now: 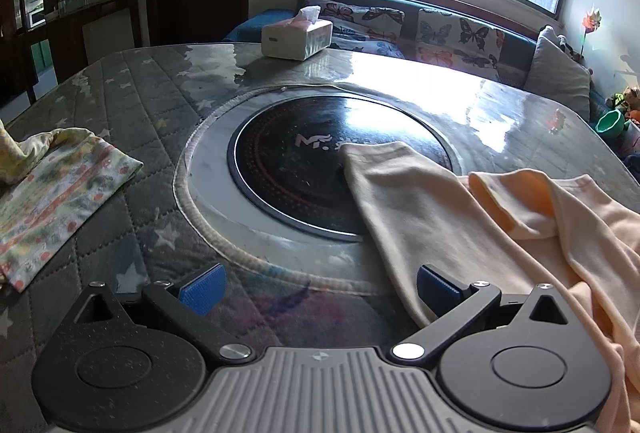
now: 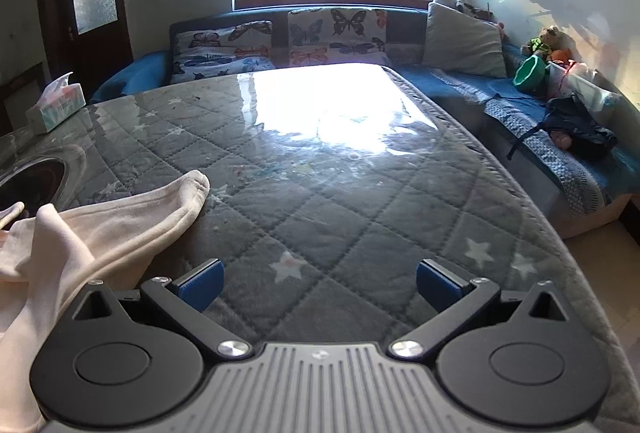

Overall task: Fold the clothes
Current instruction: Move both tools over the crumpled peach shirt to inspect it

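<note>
A pale peach garment (image 1: 460, 217) lies crumpled on the table, one long part stretching over the dark round cooktop (image 1: 304, 169). My left gripper (image 1: 318, 289) is open just above the table, its right finger at the garment's near edge, nothing between the pads. In the right wrist view the same garment (image 2: 100, 229) lies at the left, a rounded end pointing right. My right gripper (image 2: 318, 285) is open over bare quilted cover, to the right of the garment. A floral patterned cloth (image 1: 52, 201) lies at the table's left.
The table (image 2: 360, 201) has a grey quilted star cover under clear film. A tissue box (image 1: 297, 37) stands at its far side. Behind is a blue sofa (image 2: 472, 89) with butterfly cushions, a grey pillow, toys and a dark garment (image 2: 580, 129). Floor shows at right.
</note>
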The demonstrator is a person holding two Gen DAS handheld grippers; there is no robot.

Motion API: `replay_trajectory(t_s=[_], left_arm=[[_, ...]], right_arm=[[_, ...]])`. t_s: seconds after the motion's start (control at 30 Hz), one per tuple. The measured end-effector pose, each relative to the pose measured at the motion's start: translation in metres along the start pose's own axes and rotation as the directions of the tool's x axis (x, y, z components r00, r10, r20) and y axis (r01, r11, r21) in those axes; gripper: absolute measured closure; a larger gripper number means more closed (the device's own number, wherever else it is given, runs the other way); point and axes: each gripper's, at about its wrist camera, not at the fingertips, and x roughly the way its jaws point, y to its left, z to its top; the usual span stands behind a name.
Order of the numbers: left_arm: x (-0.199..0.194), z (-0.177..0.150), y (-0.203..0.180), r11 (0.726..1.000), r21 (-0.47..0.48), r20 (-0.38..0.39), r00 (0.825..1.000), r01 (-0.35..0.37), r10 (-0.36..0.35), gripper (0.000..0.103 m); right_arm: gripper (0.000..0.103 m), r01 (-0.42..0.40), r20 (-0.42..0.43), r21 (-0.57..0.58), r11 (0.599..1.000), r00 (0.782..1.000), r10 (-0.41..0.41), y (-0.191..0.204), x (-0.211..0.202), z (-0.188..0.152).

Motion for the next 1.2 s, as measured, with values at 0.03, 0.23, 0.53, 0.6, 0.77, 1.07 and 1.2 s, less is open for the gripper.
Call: replay_trajectory(t_s=[0.03,0.23,0.53,0.6,0.77,1.07,1.2], left_arm=[[-0.001,-0.001,-0.001,1.0,-0.002,-0.003,1.0,0.001,-0.001,0.0],[-0.01,-0.01,-0.005,1.0,-0.016,-0.023,1.0,0.008,-0.009,0.0],[-0.023,-0.022,-0.011,1.0,-0.017,-0.05,0.999,0.016,-0.017,0.0],[-0.026,-0.024,-0.015,1.0,-0.011,-0.053,0.998,0.022,-0.023,0.0],[-0.033,-0.03,-0.023,0.999,0.006,-0.059,0.997,0.039,-0.039,0.0],[-0.044,-0.042,-0.049,0.995,0.053,-0.079,0.993,0.09,-0.085,0.0],[-0.047,-0.047,-0.059,0.991,0.073,-0.092,0.99,0.115,-0.109,0.0]], right_arm=[[0.0,-0.006,0.001,0.002,1.0,1.0,0.006,-0.002,0.0,0.0],[0.0,-0.029,0.076,0.022,0.999,0.997,0.027,-0.024,-0.026,-0.017],[0.0,-0.057,0.045,-0.046,0.997,0.997,0.059,-0.006,-0.066,-0.033],[0.0,-0.081,0.04,-0.052,0.995,0.996,0.084,-0.001,-0.072,-0.037],[0.0,-0.108,0.033,-0.078,0.991,0.993,0.111,0.01,-0.085,-0.046],[0.0,-0.15,0.002,-0.097,0.984,0.989,0.151,0.022,-0.098,-0.059],[0.0,-0.166,-0.005,-0.106,0.98,0.986,0.167,0.027,-0.104,-0.064]])
